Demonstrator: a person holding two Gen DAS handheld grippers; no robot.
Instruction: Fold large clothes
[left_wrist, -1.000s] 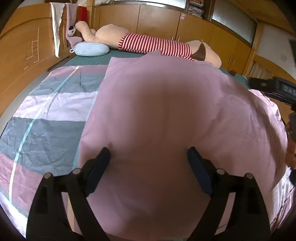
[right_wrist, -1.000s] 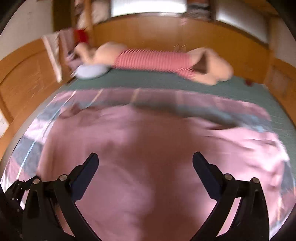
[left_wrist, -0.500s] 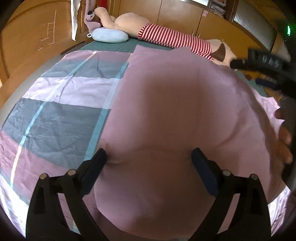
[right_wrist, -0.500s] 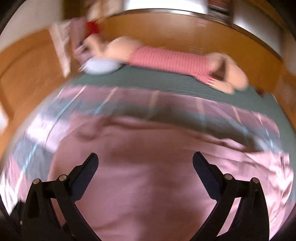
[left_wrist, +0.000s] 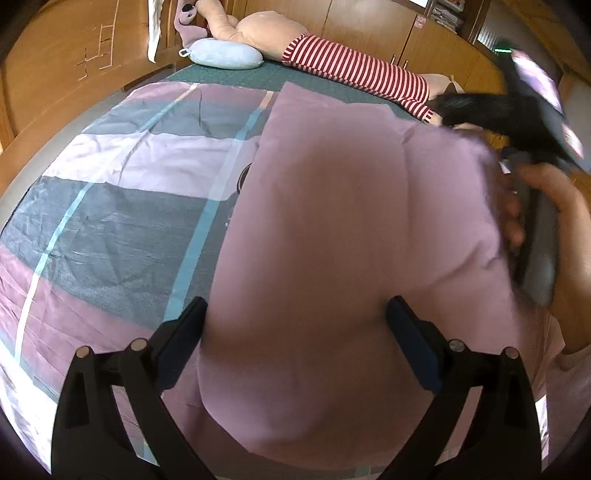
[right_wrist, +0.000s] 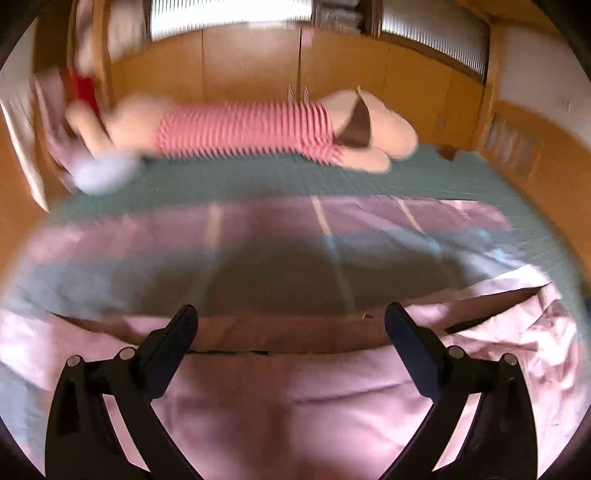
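A large pink cloth (left_wrist: 351, 229) lies spread over the bed, its folded layer on top of a pink, grey and white checked sheet (left_wrist: 110, 206). My left gripper (left_wrist: 295, 328) is open, its fingers on either side of the pink cloth's near part, holding nothing. My right gripper (right_wrist: 291, 328) is open and empty above the pink cloth (right_wrist: 314, 406), near its folded edge (right_wrist: 280, 332). The right view is blurred. The other gripper and the hand on it (left_wrist: 546, 206) show at the right of the left wrist view.
A big plush toy in a red-striped shirt (left_wrist: 347, 70) and a light blue pillow (left_wrist: 221, 57) lie along the bed's far side on a green cover (right_wrist: 332, 177). Wooden cabinets (right_wrist: 258, 66) stand behind; a wooden panel (left_wrist: 55, 74) runs along the left.
My right gripper has swung up and back, so the pink cloth's folded edge and more checked sheet now show. My left gripper shifted slightly; the right hand moved closer in its view.
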